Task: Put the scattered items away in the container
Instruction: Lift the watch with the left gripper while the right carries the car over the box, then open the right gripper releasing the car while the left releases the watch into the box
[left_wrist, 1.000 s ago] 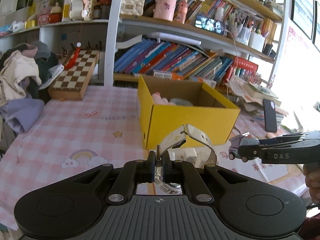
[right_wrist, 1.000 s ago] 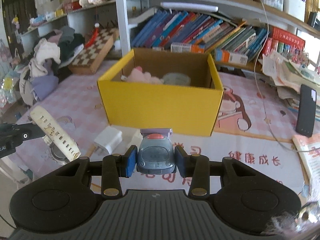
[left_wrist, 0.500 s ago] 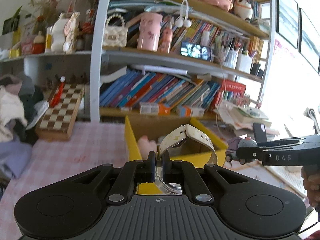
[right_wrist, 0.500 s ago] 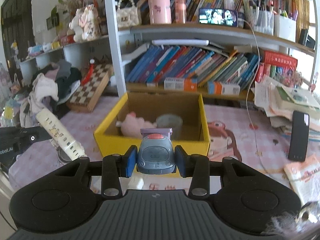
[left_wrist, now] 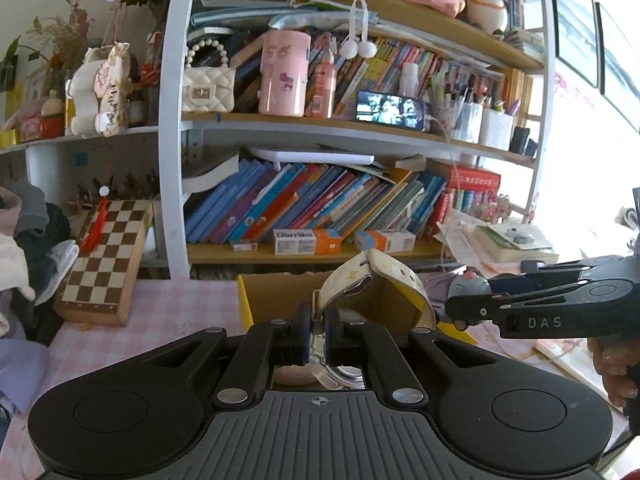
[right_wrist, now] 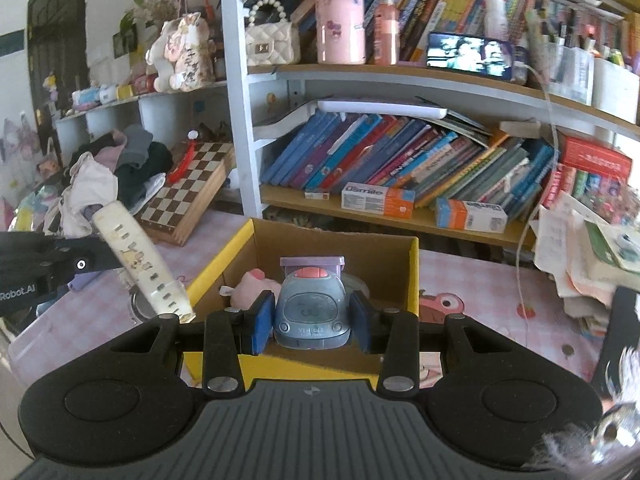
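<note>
Starting over on the left: the chessboard point(right_wrist: 188, 188) is propped against the shelf next to a heap of clothes point(right_wrist: 108, 168), which look like background clutter rather than part of this job.

Next, the left tongs point(left_wrist: 316, 330). They're clamped fully shut on a cream watch point(left_wrist: 376, 280), pinching it down by the strap near the case, so the band arches up and over in front of the camera. Makes sense to grab it there, since the strap is floppy and the thin edge is the only bit that fits neatly between the pads. In the right wrist view you can see the strap hanging just beside the left wall of the yellow box point(right_wrist: 414, 276), not yet over the opening.

Middle: the box sits on the pink checked worktop point(right_wrist: 480, 292), open top, with a pink plush point(right_wrist: 256, 284) and something round and greyish already inside. So the tidy-up is partly done, I'd say.

Then the right tongs point(right_wrist: 308, 322), part-way closed around a little blue toy car point(right_wrist: 310, 312), squeezed by its sides with the nose facing the camera. It's held above the near wall of the box, basically lined up to drop in.

Far right there's a stack of papers and books point(right_wrist: 592, 248), well apart from the box. My guess is both items get released into the box next, car first since it's closer.
</note>
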Action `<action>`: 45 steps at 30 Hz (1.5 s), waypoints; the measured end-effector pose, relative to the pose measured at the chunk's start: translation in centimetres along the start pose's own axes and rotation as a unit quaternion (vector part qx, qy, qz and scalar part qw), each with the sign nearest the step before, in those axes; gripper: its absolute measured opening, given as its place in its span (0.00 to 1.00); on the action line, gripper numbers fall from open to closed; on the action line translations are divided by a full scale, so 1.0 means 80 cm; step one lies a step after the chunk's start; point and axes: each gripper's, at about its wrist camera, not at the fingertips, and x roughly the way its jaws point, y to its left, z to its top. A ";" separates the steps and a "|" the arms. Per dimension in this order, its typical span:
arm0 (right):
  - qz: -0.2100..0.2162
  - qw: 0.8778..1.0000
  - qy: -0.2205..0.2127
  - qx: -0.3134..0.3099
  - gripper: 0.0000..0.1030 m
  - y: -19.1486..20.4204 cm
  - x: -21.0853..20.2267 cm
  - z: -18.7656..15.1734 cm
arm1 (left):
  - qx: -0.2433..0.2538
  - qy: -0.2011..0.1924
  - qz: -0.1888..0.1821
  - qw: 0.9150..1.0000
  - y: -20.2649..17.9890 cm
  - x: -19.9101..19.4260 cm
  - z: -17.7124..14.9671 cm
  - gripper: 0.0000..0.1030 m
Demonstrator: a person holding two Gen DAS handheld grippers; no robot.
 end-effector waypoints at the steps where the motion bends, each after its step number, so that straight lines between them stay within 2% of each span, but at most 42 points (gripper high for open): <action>1: 0.005 1.000 0.004 -0.006 0.37 -0.004 0.008 0.003 | 0.000 0.004 0.002 1.000 0.000 0.008 0.002 0.05; 11: 0.033 0.995 0.066 -0.062 0.37 -0.032 0.105 0.018 | 0.021 0.074 0.029 0.997 -0.008 0.102 -0.007 0.05; 17: 0.055 0.985 0.111 -0.118 0.37 -0.030 0.153 0.010 | 0.042 0.118 0.029 0.992 -0.012 0.140 -0.020 0.05; 22: 0.073 0.977 0.140 -0.141 0.37 -0.032 0.185 0.006 | 0.043 0.145 0.030 0.988 -0.008 0.160 -0.027 0.05; 32: 0.107 0.965 0.180 -0.158 0.37 -0.026 0.224 0.001 | 0.067 0.188 0.032 0.979 -0.009 0.186 -0.041 0.05; 38: 0.118 0.959 0.204 -0.160 0.37 -0.024 0.232 -0.010 | 0.097 0.192 0.034 0.976 -0.014 0.190 -0.043 0.05; 45: 0.122 0.957 0.215 -0.155 0.38 -0.025 0.234 -0.013 | 0.104 0.195 0.032 0.975 -0.014 0.193 -0.043 0.07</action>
